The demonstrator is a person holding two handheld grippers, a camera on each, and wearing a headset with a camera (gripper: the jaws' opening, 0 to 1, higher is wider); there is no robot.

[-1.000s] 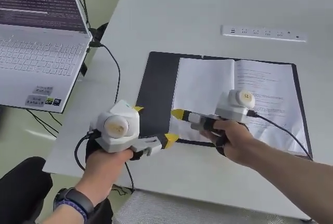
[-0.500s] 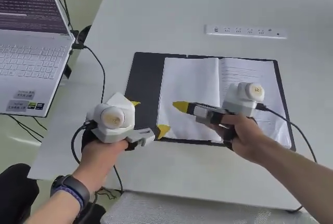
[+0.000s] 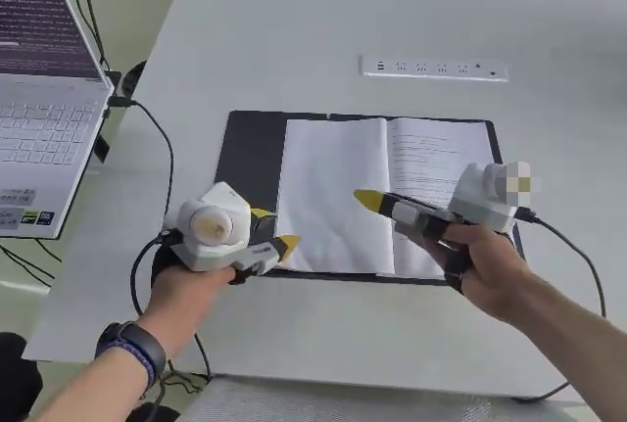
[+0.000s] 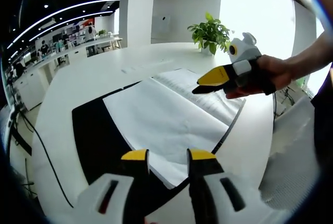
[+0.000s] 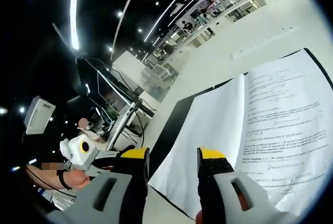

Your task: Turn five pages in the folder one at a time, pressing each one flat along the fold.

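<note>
The black folder [image 3: 250, 153] lies open on the white table. Its left page [image 3: 328, 187] is blank and its right page [image 3: 436, 158] is printed; both also appear in the left gripper view as the blank page [image 4: 156, 122] and in the right gripper view as the printed page [image 5: 283, 120]. My right gripper [image 3: 367, 200] is open, low over the blank page just left of the fold [image 3: 386, 182]; whether it touches the paper I cannot tell. My left gripper [image 3: 277, 238] is open at the folder's near left corner, holding nothing.
A laptop [image 3: 29, 138] sits at the far left with a cable [image 3: 162, 148] running along the table's left edge. A white power strip [image 3: 433, 69] lies beyond the folder. A potted plant [image 4: 210, 34] stands farther off. The table's near edge is close under both hands.
The head camera has swung, shifting the whole scene left. My right gripper has moved rightward across the blank page, from its left edge to near the fold. The left gripper stays by the folder's near left corner.
</note>
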